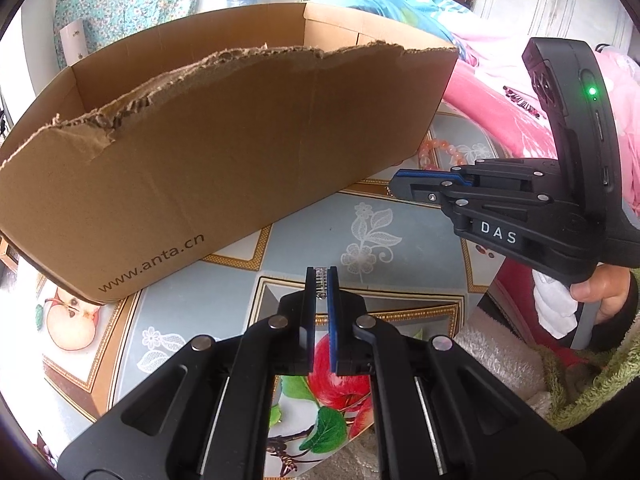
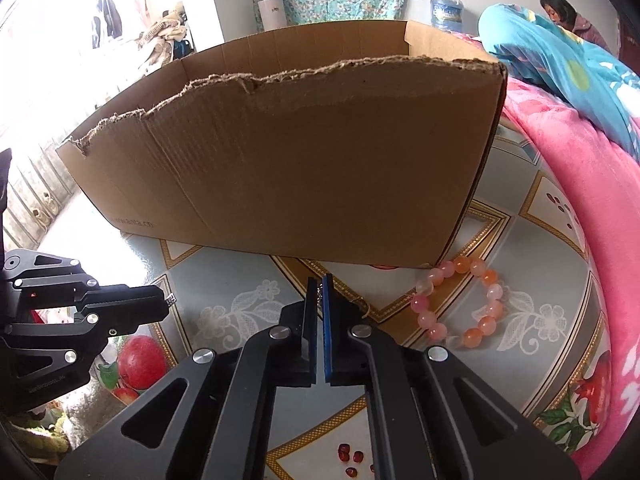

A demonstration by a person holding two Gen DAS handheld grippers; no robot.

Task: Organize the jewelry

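My left gripper [image 1: 321, 280] pinches a small silver piece of jewelry [image 1: 321, 282]. It looks like a little row of shiny stones, and it sits tight between my two blue pads at the very tips. From my right side I can see the same silver bit [image 2: 171, 299] poking out of the end of that gripper.

My right gripper [image 2: 319, 292] has its two fingers pressed together. A thin silver chain [image 2: 319, 293] is caught between the tips. A little gold hook [image 2: 362, 307] shows just beside the right finger, but I cannot tell if it is part of the chain.

A big brown cardboard box [image 1: 224, 160] with a torn top edge stands on the table [image 1: 400, 248] right in front of me. The table has a cloth with flowers and red apples on it. I cannot see the bottom of the box.

A bracelet of pink and orange beads [image 2: 460, 300] lies on the table by the right corner of the box, touching the box or nearly so. It is near my right gripper but apart from it. A pink blanket [image 2: 580, 200] lies at the right edge of the table.
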